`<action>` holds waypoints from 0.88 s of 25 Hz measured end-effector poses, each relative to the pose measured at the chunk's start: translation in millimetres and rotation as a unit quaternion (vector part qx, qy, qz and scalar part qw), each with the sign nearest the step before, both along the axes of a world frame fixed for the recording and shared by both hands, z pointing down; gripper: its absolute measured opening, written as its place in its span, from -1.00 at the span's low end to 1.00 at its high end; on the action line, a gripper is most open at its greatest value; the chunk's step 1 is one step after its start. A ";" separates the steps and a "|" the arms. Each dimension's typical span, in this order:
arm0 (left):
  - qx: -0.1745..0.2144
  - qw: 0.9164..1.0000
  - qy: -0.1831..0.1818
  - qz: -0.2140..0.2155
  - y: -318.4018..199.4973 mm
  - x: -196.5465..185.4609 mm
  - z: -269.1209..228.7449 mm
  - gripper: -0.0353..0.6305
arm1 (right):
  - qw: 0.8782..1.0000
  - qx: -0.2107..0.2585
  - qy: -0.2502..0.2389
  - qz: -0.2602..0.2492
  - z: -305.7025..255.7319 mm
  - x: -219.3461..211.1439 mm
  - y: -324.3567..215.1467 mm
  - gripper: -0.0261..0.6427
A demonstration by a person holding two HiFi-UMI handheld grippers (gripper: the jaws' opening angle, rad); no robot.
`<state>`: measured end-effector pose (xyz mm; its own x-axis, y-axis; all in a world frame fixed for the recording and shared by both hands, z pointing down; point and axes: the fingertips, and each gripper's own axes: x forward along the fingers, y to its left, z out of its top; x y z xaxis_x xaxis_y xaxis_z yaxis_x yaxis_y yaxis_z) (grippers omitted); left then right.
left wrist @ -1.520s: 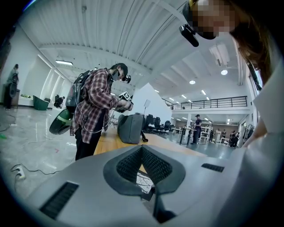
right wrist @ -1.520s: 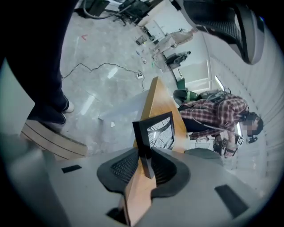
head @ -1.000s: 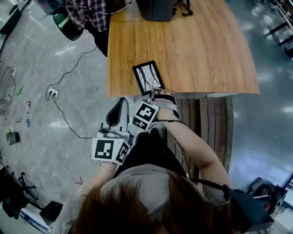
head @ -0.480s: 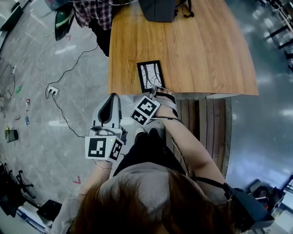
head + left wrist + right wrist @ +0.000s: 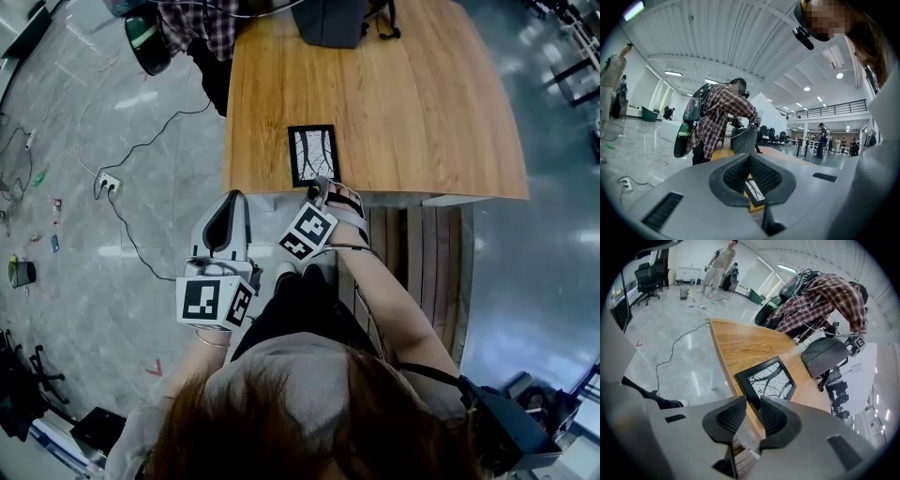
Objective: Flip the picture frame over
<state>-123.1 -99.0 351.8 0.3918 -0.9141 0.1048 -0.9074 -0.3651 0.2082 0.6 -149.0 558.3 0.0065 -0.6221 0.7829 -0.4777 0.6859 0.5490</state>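
One gripper does the work here: the right gripper (image 5: 752,405) has its jaws clamped on the near edge of the picture frame (image 5: 313,155), which lies picture-side up close to the near edge of the bench (image 5: 403,103). The left gripper (image 5: 229,199) hangs off the bench, jaws together on nothing. Recommended: roll the wrist steadily about the gripped edge, lift enough that the far edge clears the wood (so thin a hold may slip), then lower the frame flat, face down.
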 end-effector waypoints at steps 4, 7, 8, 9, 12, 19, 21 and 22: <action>0.000 1.000 0.000 -0.004 1.8 -1.2 0.9 -0.88 | 1.000 0.009 -0.024 0.012 -0.3 -0.7 1.0 -0.67; -0.002 1.000 0.000 -0.005 1.4 -2.0 1.4 -0.88 | 0.999 0.024 -0.027 -0.003 -6.5 -2.9 0.9 -0.49; -0.002 1.000 -0.001 -0.006 1.4 -2.1 1.8 -0.88 | 0.999 0.033 -0.029 -0.011 -10.1 -4.0 1.0 -0.40; -0.002 1.000 0.000 -0.006 1.7 -2.1 2.0 -0.88 | 0.999 0.040 -0.033 -0.016 -12.8 -4.5 1.8 -0.36; -0.002 1.000 0.001 -0.009 2.8 -2.9 2.2 -0.88 | 0.997 0.060 -0.048 -0.010 -23.3 -0.6 5.9 -0.36; 0.006 1.000 0.000 -0.009 -0.7 2.0 -3.9 -0.88 | 0.947 0.105 -0.288 0.092 -105.2 20.6 12.6 -0.37; 0.011 1.000 0.006 -0.002 0.8 10.6 -9.6 -0.88 | 0.920 0.134 -0.358 0.087 -142.6 20.7 19.1 -0.37; 0.014 1.000 0.008 0.003 1.6 15.6 -12.8 -0.88 | 0.907 0.145 -0.388 0.081 -158.6 20.5 23.2 -0.38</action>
